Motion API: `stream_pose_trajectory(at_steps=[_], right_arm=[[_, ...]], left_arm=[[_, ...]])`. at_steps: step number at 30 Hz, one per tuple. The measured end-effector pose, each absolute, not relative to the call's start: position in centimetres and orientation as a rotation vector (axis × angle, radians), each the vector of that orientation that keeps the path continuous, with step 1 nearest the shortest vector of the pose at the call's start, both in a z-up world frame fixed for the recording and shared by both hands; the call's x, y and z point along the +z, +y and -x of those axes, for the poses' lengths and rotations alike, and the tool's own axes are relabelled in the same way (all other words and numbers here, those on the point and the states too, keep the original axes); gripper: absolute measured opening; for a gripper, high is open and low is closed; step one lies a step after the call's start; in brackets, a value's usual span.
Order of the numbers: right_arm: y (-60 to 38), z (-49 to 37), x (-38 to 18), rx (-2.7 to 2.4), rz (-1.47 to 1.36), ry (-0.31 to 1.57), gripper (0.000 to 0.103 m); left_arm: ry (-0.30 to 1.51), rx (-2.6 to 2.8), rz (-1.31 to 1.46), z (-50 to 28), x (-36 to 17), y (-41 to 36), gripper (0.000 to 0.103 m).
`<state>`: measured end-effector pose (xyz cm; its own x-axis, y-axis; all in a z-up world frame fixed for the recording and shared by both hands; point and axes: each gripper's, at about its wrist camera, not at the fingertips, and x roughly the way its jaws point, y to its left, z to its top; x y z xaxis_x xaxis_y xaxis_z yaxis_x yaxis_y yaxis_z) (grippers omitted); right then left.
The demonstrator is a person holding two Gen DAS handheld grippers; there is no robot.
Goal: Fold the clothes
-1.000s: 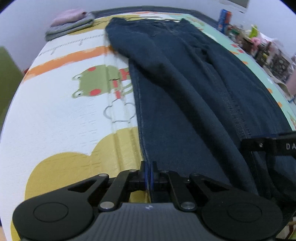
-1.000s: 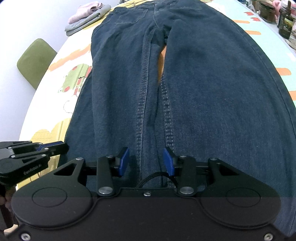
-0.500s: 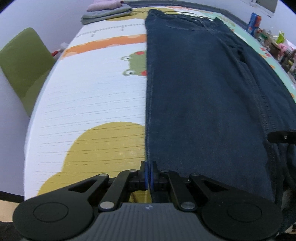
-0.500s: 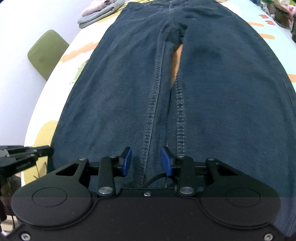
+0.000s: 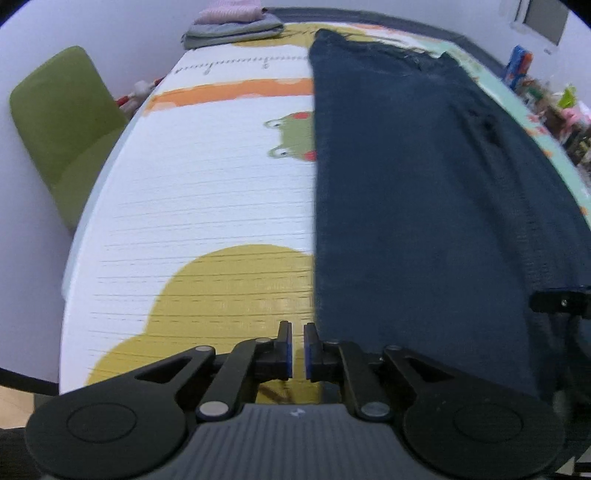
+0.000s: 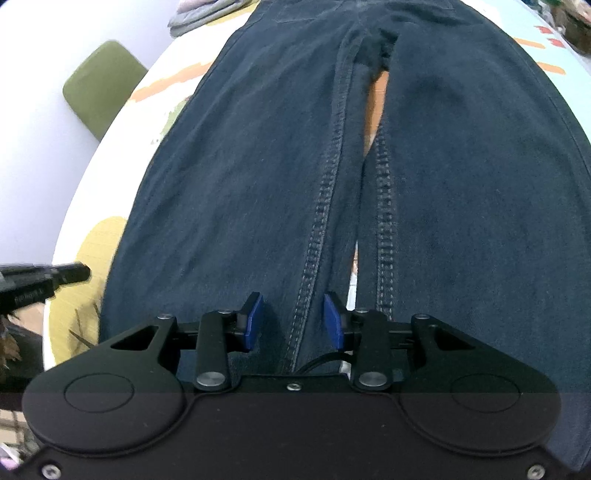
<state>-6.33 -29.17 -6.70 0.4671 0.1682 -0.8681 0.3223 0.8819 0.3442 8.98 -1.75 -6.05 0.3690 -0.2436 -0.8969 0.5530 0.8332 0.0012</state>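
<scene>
The dark blue jeans [image 6: 424, 184] lie flat and lengthwise on the bench [image 5: 207, 192], legs toward the cameras and waistband at the far end, the two legs side by side with a narrow gap where the patterned mat shows through. The left tool [image 5: 297, 349] sits just off the outer edge of the near leg, its blue pads slightly parted with nothing between them — released. The right tool [image 6: 292, 320] hovers over the inner seam of that same leg, jaws spread wide and empty. Left of the jeans the mat is bare across a broad strip up to the bench edge, where a green chair [image 5: 62, 125] stands. Folded clothes [image 5: 232, 24] rest at the far corner, well apart from the jeans.
</scene>
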Motion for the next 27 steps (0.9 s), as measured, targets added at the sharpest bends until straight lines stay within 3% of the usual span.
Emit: stream_pose_trajectory(at_steps=[10, 27], right_arm=[[-33.0, 12.2, -3.4, -0.201, -0.604, 0.965, 0.036], [-39.4, 23.2, -2.7, -0.39, -0.742, 0.849, 0.036]], left_arm=[[1.032, -0.758, -0.306, -3.8, -5.7, -7.0, 0.039], [1.051, -1.007, -0.349, 4.2, -7.3, -15.4, 0.05]])
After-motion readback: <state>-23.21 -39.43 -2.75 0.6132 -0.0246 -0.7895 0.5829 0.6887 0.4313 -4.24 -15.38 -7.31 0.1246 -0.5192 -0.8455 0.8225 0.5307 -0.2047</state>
